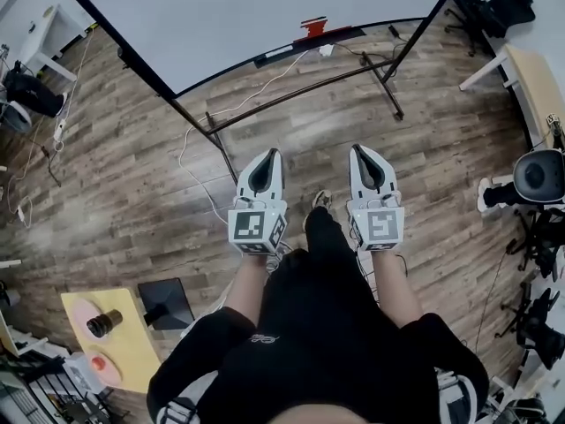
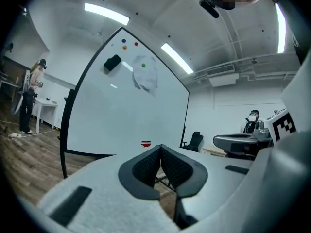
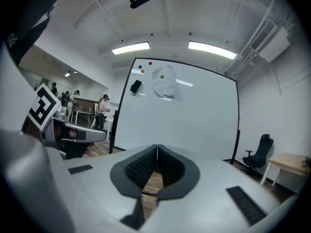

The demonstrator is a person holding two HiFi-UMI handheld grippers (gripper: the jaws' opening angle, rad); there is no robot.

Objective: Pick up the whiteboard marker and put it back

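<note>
Standing before one whiteboard [image 1: 265, 7], the person holds two grippers side by side: the left gripper [image 1: 274, 153] and the right gripper [image 1: 357, 148], each with its jaws pressed together on nothing. One red whiteboard marker [image 1: 313, 28] lies on the board's bottom ledge, well apart from both. Four coloured magnets [image 3: 150, 63] and one black eraser [image 3: 136, 86] sit high on the board.
</note>
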